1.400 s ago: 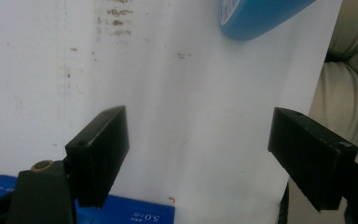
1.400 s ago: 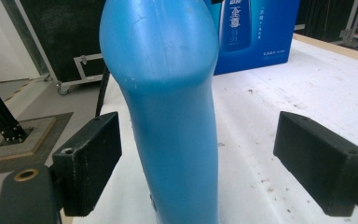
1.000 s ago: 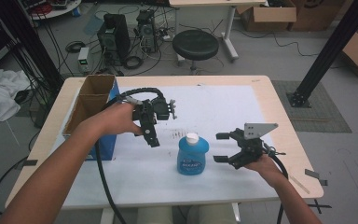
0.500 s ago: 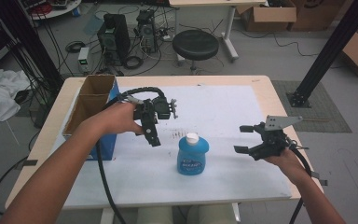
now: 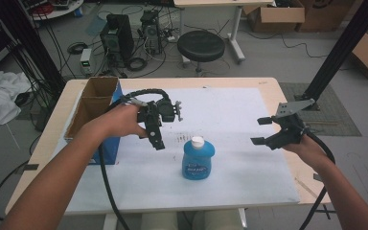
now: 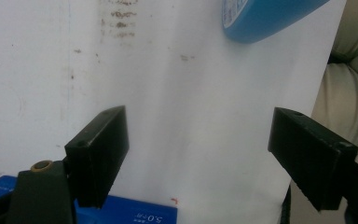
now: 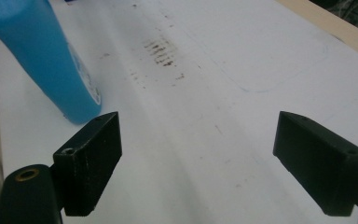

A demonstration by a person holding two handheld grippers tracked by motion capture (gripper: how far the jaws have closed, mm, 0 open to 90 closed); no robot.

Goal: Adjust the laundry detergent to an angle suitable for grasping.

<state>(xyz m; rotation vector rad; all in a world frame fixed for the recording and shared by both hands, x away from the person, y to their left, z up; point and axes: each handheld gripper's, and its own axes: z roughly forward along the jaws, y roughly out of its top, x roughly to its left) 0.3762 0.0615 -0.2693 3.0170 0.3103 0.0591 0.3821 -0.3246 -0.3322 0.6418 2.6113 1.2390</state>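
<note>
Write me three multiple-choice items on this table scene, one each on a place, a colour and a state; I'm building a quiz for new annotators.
1. Where does the open brown cardboard box with blue sides stand?
A. the table's left edge
B. the table's right edge
C. the middle of the table

2. What colour is the cap of the blue plastic bottle?
A. red
B. white
C. black

3. How do the jaws of the right gripper stand?
A. shut on the bottle
B. shut on nothing
C. open, holding nothing

Answers:
1 A, the high view shows it at the left edge.
2 B, the cap on top is white.
3 C, the right gripper view shows white mat between its parted jaws.
</note>
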